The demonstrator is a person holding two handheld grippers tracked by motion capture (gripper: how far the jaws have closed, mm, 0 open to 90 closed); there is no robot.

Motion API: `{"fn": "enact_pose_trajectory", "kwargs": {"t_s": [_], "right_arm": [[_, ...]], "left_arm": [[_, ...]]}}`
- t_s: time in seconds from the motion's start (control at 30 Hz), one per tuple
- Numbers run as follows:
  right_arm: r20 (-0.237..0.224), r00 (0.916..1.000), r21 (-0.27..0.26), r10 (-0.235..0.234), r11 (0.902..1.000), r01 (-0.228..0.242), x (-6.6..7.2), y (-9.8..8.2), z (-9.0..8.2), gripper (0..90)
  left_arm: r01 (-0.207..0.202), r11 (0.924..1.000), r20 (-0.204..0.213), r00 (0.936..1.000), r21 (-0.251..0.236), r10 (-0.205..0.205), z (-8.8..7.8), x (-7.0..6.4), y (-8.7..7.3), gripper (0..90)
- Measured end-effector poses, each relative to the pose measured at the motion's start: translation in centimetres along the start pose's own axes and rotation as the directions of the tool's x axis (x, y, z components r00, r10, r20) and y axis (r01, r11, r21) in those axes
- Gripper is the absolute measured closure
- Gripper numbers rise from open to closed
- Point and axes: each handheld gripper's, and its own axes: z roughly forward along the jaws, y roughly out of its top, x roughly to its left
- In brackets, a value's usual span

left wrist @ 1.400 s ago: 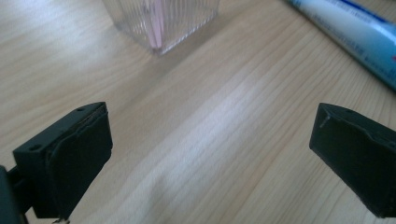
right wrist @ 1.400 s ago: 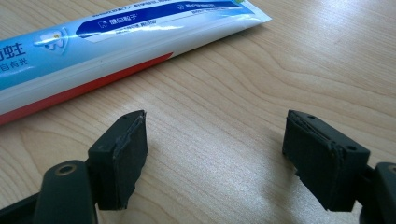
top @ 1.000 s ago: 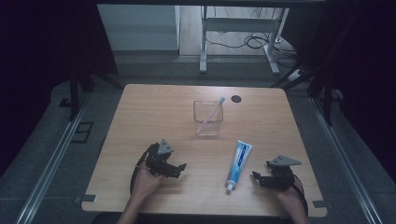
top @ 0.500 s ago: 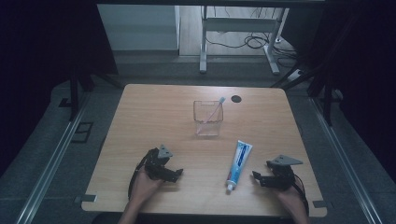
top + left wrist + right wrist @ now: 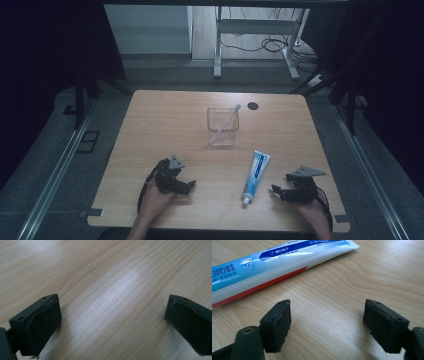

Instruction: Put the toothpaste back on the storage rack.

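The toothpaste tube (image 5: 277, 262) lies on the worktop (image 5: 165, 125) just beyond the right gripper (image 5: 327, 325), whose fingers (image 5: 275, 325) stand apart and empty.

Lying as the lone barrier just ahead of the right gripper (image 5: 278, 192): a toothpaste tube (image 5: 255, 174). Standing mid-table, blocking the centre: a clear cup (image 5: 223, 127). Stretching open around the left gripper (image 5: 189, 186): bare table (image 5: 150, 125).
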Motion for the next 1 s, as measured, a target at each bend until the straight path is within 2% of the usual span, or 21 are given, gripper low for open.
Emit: {"fn": "enact_pose_trajectory", "kwargs": {"t_s": [0.23,0.3,0.5,0.6,0.63,0.67,0.7,0.73,0.87,0.9,1.0], "right_arm": [[-0.013,0.9996,-0.004,0.024,0.9997,-0.024,-0.2,0.3,-0.9,35.6],[-0.030,0.9994,-0.021,0.016,0.9997,-0.016,-0.2,0.7,-1.4,43.5],[-0.052,0.9984,-0.028,0.024,0.9993,-0.026,0.2,1.4,-1.9,59.0],[-0.055,0.9984,-0.030,0.013,0.9994,-0.015,0.5,1.7,-2.1,66.9],[-0.055,0.9984,-0.030,0.013,0.9994,-0.015,0.5,1.7,-2.1,66.9],[-0.069,0.9976,-0.023,0.005,0.9997,-0.007,0.8,2.0,-2.1,72.9],[-0.069,0.9976,-0.023,0.005,0.9997,-0.007,0.8,2.0,-2.1,72.9],[-0.073,0.9973,-0.010,-0.009,0.9999,0.008,1.0,2.3,-2.1,77.3],[-0.097,0.9952,-0.004,-0.012,0.9999,0.012,1.3,2.7,-2.2,82.6],[-0.107,0.9940,0.006,-0.023,0.9997,0.024,1.6,2.9,-2.1,85.8],[-0.121,0.9920,0.008,-0.036,0.9993,0.038,1.9,3.1,-1.9,87.8]], "left_arm": [[0.000,1.0000,-0.003,1.0000,-0.001,0.000,0.0,0.0,0.0,1.2],[0.000,1.0000,-0.003,1.0000,-0.001,0.000,0.0,0.0,0.0,1.4],[0.001,1.0000,-0.004,1.0000,-0.001,-0.001,0.0,0.0,0.0,1.4],[0.001,1.0000,-0.004,1.0000,-0.001,-0.001,0.0,0.0,0.0,1.5],[0.001,1.0000,-0.004,1.0000,0.000,-0.001,0.0,0.0,0.0,1.5],[0.002,1.0000,-0.004,1.0000,-0.001,-0.002,0.0,0.0,0.0,1.5],[0.002,1.0000,-0.004,1.0000,-0.001,-0.002,0.0,0.0,0.0,1.5],[0.001,1.0000,-0.004,1.0000,-0.001,-0.001,0.0,0.0,0.0,1.5],[0.002,1.0000,-0.004,1.0000,-0.001,-0.002,0.0,0.0,0.0,1.5],[0.002,1.0000,-0.005,1.0000,-0.001,-0.002,0.0,0.0,0.0,1.4],[0.002,1.0000,-0.004,1.0000,-0.001,-0.002,0.0,0.0,0.0,1.5]]}}
